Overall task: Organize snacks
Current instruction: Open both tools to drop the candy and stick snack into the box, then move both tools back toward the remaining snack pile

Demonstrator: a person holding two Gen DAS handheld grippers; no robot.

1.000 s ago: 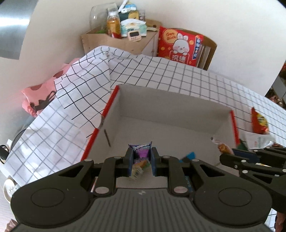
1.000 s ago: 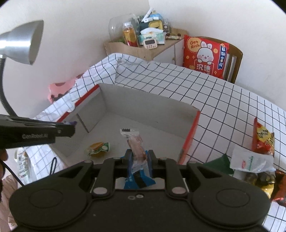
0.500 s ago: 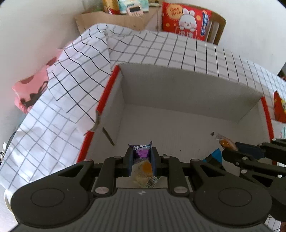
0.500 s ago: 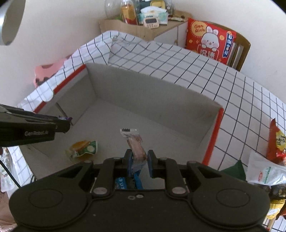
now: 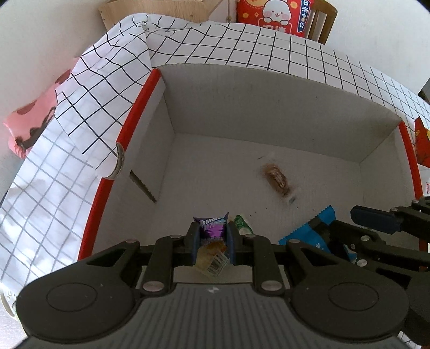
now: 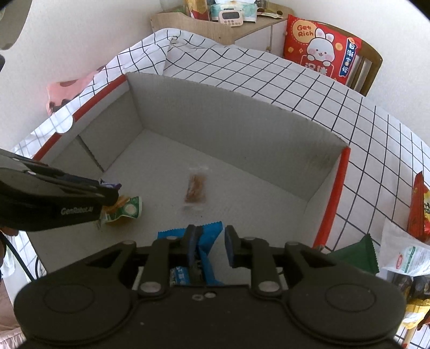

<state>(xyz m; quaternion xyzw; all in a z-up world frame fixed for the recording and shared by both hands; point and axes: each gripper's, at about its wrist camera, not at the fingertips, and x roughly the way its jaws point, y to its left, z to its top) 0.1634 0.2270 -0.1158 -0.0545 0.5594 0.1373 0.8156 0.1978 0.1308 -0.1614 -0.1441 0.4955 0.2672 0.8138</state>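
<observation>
A white cardboard box with red rims (image 5: 134, 115) (image 6: 333, 193) stands on the checked tablecloth. My left gripper (image 5: 211, 243) is shut on a purple snack packet (image 5: 212, 228) and holds it above the box's near floor. My right gripper (image 6: 209, 241) is open and empty over the box. A brown snack bar in clear wrap (image 5: 276, 178) (image 6: 196, 188) is blurred in mid-box. A blue packet (image 6: 204, 252) (image 5: 314, 233) and a green-orange packet (image 6: 126, 209) lie on the box floor.
More snack bags lie on the table right of the box: red (image 6: 419, 209), green (image 6: 357, 255) and white (image 6: 405, 257). A red rabbit cushion (image 6: 322, 48) sits on a chair behind. A wooden shelf (image 6: 215, 24) holds small items.
My right gripper has opened and let go of the brown bar, which has dropped into the box. Both grippers have moved forward over the box. The left still holds the purple packet.
</observation>
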